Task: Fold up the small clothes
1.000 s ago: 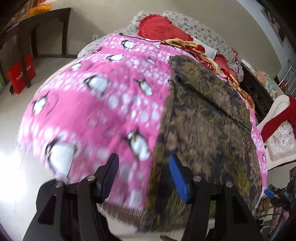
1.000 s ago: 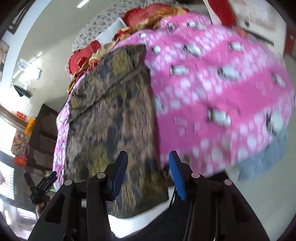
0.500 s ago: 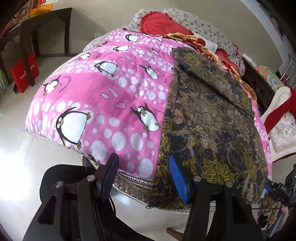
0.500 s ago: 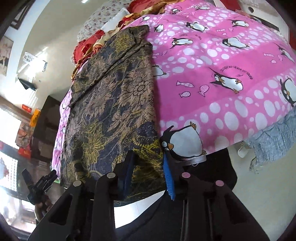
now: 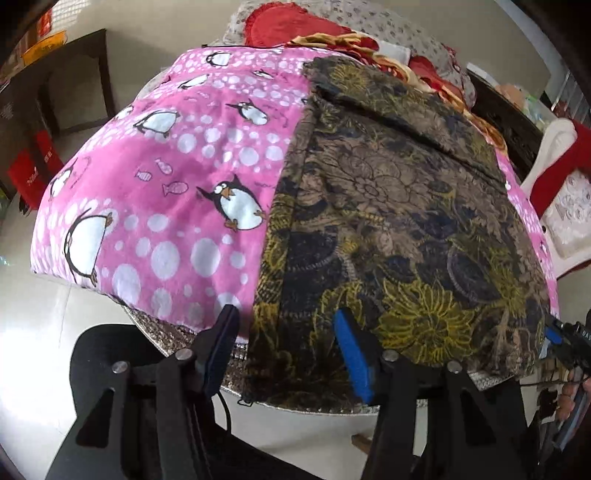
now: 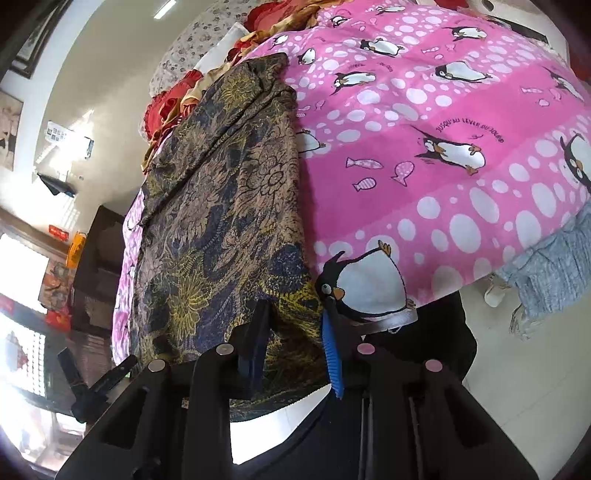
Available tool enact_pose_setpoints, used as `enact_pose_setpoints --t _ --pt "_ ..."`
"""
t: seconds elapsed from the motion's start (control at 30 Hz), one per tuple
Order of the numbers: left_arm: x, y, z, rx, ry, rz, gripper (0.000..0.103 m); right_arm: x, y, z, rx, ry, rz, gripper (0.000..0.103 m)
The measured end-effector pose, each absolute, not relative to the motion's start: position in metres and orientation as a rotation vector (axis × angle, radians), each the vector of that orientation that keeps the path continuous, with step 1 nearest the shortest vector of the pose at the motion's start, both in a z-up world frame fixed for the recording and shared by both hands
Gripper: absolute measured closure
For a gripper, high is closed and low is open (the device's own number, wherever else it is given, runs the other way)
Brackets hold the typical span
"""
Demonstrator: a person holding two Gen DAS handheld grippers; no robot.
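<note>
A dark floral garment in brown, navy and yellow lies spread flat on a pink penguin blanket over a bed. Its near hem hangs over the bed's edge. My left gripper is open, with the hem's left corner between its jaws. In the right wrist view the garment lies left of the blanket. My right gripper is open but narrowed, its jaws either side of the hem's right corner. The right gripper's tip shows at the left view's right edge.
Red and patterned pillows lie piled at the bed's head. A dark wooden table and a red bag stand to the left. A white chair with red cloth is on the right. A grey cloth hangs off the bed's corner.
Both grippers have come closer to the garment's near hem. The right gripper's jaws have narrowed around the hem's corner. The left gripper has shifted right, onto the hem.
</note>
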State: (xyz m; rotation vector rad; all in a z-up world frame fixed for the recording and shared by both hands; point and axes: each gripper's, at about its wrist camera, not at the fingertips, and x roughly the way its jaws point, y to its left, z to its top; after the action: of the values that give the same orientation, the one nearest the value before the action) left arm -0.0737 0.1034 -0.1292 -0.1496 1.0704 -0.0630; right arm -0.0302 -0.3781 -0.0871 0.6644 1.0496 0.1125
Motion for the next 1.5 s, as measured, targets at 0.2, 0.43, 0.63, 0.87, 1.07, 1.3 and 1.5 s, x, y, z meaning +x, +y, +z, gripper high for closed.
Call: enact_pose_setpoints --t 0.2,0.43,0.63,0.87,1.07,1.3,1.5 --pt "-0.072 0.108 -0.128 -0.2 1.095 -0.102 0.096 -0.035 -0.378 -0.086 0.674 1.038 0.114 0.096" --pt "-0.075 0.1 -0.131 -0.236 1.086 -0.133 0.067 -0.031 -0.371 -0.085 0.564 1.037 0.091 0.083" --pt "-0.073 0.098 -0.129 -0.217 1.097 -0.155 0.098 -0.031 -0.369 -0.085 0.578 1.069 0.124 0.103" --pt "-0.071 0.108 -0.128 -0.266 1.095 -0.153 0.097 -0.035 -0.373 -0.076 0.637 1.063 0.158 0.103" --pt "-0.069 0.112 -0.136 -0.289 1.117 -0.161 0.092 -0.045 -0.376 -0.099 0.689 1.111 0.192 0.084" --pt "-0.069 0.118 -0.107 -0.306 1.055 -0.173 0.098 -0.043 -0.37 -0.082 0.691 1.115 0.242 0.103" --pt "-0.059 0.124 -0.108 -0.334 1.093 -0.16 0.098 -0.041 -0.376 -0.061 0.762 1.064 0.289 0.103"
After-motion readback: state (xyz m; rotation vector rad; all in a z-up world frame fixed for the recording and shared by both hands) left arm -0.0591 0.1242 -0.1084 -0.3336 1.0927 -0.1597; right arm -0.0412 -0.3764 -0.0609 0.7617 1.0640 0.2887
